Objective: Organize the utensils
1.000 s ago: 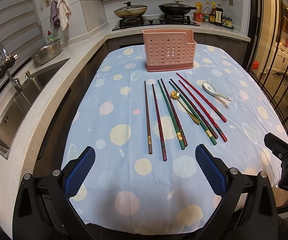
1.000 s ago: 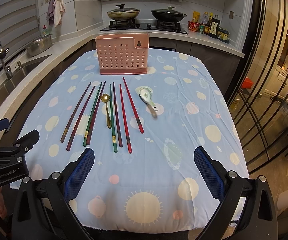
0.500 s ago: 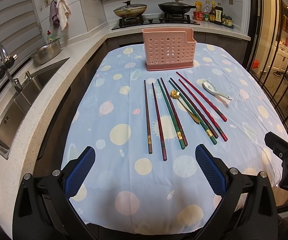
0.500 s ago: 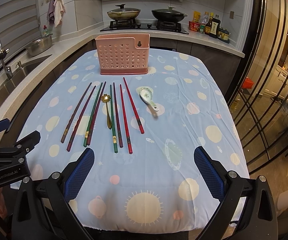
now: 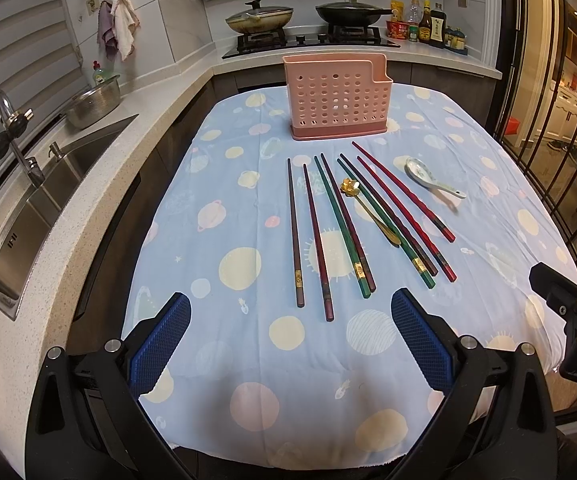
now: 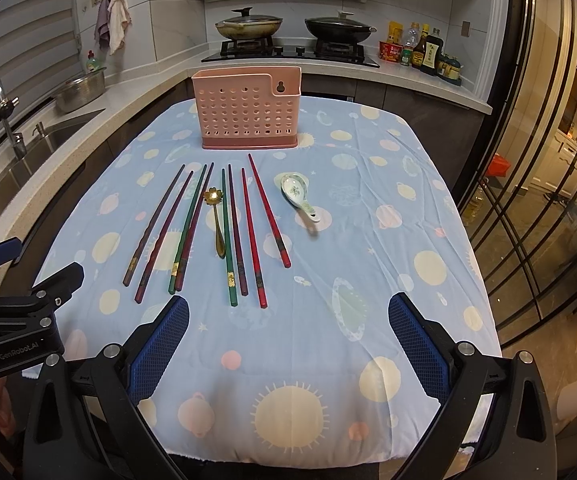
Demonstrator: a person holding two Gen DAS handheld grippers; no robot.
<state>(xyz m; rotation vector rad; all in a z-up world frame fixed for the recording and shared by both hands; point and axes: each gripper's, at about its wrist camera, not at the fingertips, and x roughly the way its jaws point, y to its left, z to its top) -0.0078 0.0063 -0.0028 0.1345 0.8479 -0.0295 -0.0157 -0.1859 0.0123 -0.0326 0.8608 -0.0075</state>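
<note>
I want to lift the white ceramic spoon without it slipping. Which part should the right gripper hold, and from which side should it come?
Probably the handle of the white ceramic spoon, gripped across its narrow width from above. The spoon lies flat, bowl toward the pink holder, handle toward the open right gripper, with bare cloth around it.

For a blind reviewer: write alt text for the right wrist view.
Eight chopsticks, a gold spoon and a ceramic spoon lie on a blue planet-print tablecloth before an empty-looking pink utensil holder. The open right gripper frames the foreground, holding nothing.
</note>
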